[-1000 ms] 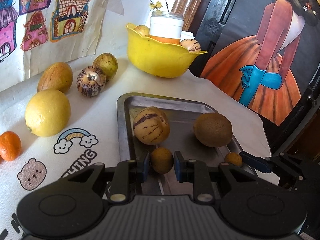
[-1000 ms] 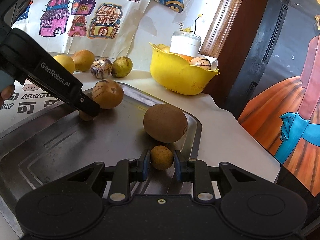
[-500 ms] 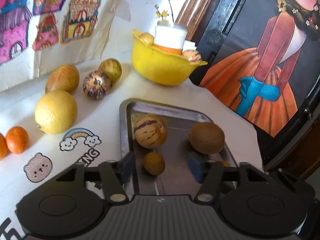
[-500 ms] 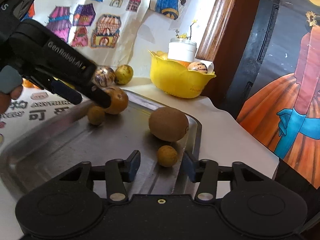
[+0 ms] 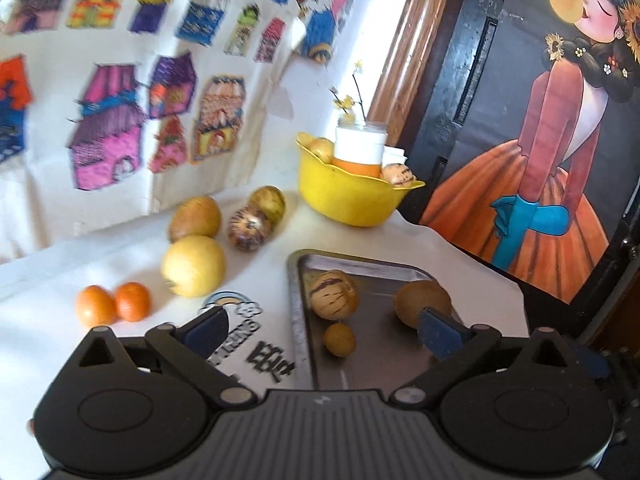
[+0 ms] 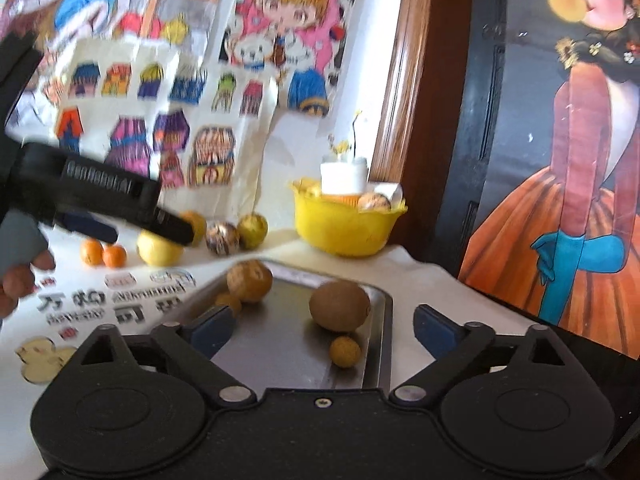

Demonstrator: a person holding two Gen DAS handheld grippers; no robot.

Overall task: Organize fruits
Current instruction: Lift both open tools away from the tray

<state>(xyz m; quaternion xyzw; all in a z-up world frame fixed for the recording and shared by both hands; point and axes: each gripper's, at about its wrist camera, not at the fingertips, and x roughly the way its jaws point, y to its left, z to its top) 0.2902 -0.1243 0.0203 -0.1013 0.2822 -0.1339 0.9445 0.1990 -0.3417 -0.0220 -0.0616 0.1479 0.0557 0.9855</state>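
Note:
A metal tray holds a striped melon, a brown kiwi and a small round fruit. My left gripper hangs above and behind that small fruit. Its jaws are opening wide and touch nothing. In the right wrist view the tray shows the kiwi with a second small round fruit in front of it. My right gripper is above it, jaws opening, with nothing between the pads.
On the printed cloth left of the tray lie a lemon, two mandarins and three more fruits. A yellow bowl with a jar stands at the back. A hand shows at the left.
Each gripper was shut on a small round fruit on the tray. Both have let go, spread wide and drawn back and upward. The two fruits stay on the tray.

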